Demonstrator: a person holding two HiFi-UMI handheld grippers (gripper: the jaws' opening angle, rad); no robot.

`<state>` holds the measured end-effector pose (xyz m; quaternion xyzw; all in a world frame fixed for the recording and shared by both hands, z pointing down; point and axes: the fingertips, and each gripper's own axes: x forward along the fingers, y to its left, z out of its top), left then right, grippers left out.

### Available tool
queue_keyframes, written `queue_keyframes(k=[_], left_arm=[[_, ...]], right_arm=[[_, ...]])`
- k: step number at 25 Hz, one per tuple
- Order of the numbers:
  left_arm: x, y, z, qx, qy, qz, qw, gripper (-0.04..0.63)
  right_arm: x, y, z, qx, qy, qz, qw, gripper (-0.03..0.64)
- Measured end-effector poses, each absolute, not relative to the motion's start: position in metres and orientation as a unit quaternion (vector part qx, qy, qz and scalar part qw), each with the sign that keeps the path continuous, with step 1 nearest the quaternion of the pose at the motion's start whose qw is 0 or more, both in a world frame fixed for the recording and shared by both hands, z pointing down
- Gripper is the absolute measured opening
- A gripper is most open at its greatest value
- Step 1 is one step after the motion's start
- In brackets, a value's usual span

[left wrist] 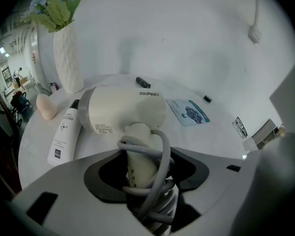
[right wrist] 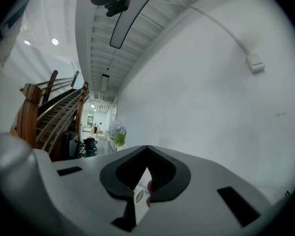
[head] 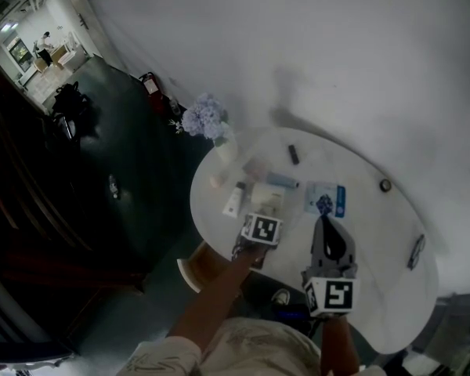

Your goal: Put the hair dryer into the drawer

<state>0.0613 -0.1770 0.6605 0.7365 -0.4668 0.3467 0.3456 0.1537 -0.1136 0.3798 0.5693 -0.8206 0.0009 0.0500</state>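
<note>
**Dryer handle sits between the left jaws**

The cream hair dryer [left wrist: 123, 109] is lying on the round white table [left wrist: 221, 124], barrel sideways, handle pointing back at us with its grey cord [left wrist: 160, 151] looped round it. The left gripper [left wrist: 146, 156] is tipped down over it, jaws standing apart on either side of that handle. There's a dark gap on the left, so no firm clamp to be seen.

Just left of the dryer lies a white tube [left wrist: 64, 134], and past that a pink lump [left wrist: 46, 106] and a white vase [left wrist: 68, 58] of flowers. To the right lies a blue card [left wrist: 188, 111], and behind it a small black thing [left wrist: 143, 82].

Over on the other side, the right gripper [right wrist: 147, 149] is held level, facing the wall, jaw tips together.
</note>
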Motion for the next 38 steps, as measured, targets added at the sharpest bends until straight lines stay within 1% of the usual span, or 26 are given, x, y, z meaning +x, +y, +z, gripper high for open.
queue_keyframes(k=[3,6,11,17,26,36,38], left_arm=[[0.055,-0.17,0.66,0.729,-0.475,0.333,0.363,0.249],[0.053,-0.162,0.656,0.73,-0.479,0.32,0.367,0.249],[0.056,-0.162,0.636,0.752,-0.489,0.27,0.35,0.247],[0.047,-0.167,0.589,0.773,-0.526,0.216,0.281,0.247],[0.023,-0.156,0.491,0.794,-0.571,0.11,0.179,0.247],[-0.007,-0.121,0.385,0.785,-0.619,-0.015,0.021,0.247],[-0.01,-0.115,0.375,0.782,-0.622,-0.025,0.003,0.247]], right_arm=[[0.154,-0.114,0.378,0.57,-0.82,-0.001,0.046,0.003],[0.153,-0.114,0.377,0.571,-0.82,0.0,0.045,0.003],[0.149,-0.114,0.376,0.567,-0.822,-0.002,0.046,0.003],[0.144,-0.116,0.371,0.561,-0.826,-0.024,0.046,0.003],[0.139,-0.116,0.369,0.56,-0.827,-0.008,0.041,0.003],[0.124,-0.118,0.366,0.544,-0.838,-0.031,0.033,0.003],[0.121,-0.118,0.364,0.539,-0.841,-0.035,0.03,0.003]])
